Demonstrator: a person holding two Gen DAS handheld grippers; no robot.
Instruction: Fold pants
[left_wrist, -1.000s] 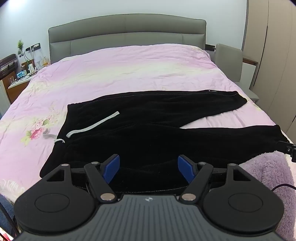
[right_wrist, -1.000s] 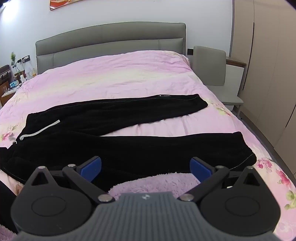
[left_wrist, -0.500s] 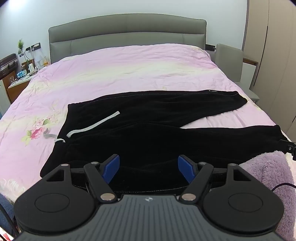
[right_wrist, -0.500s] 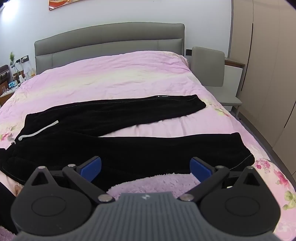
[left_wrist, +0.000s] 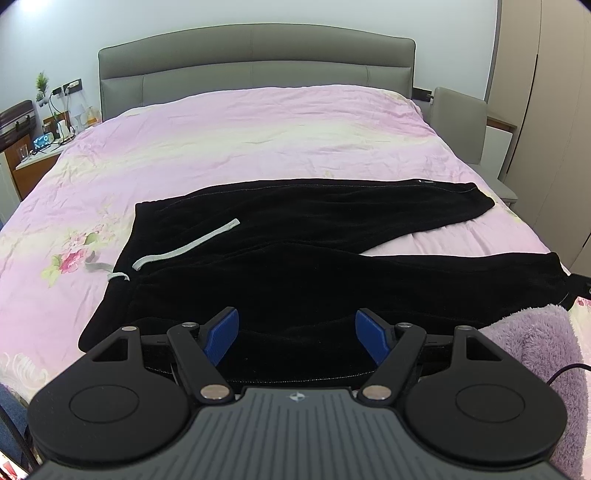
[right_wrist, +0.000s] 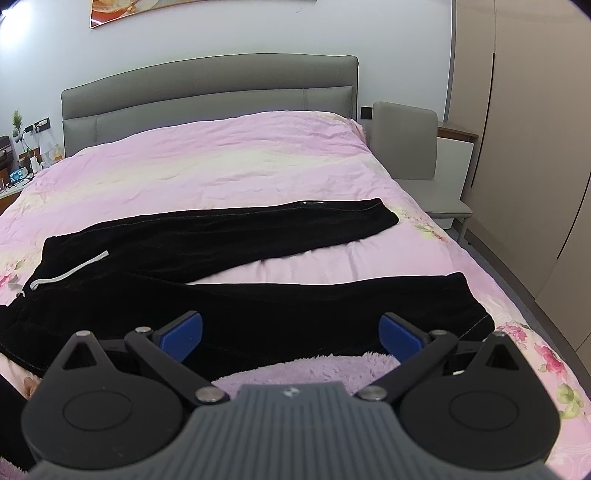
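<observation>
On pink bed (left_wrist: 258, 140) | black pants (left_wrist: 295, 266) spread flat | left tongs (left_wrist: 297, 334) agape | right tongs (right_wrist: 291, 334) agape

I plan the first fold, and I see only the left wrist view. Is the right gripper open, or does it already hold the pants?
Observer: The right gripper is open, and there is nothing between its fingers.
Operator: Where does it point?
Observer: It points at the lower half of the near leg. A fluffy blanket lies just under the gripper.
Operator: Does the cuff of that leg hang off the bed?
Observer: No. The cuff lies flat on the sheet, and some sheet shows beyond it.
</observation>
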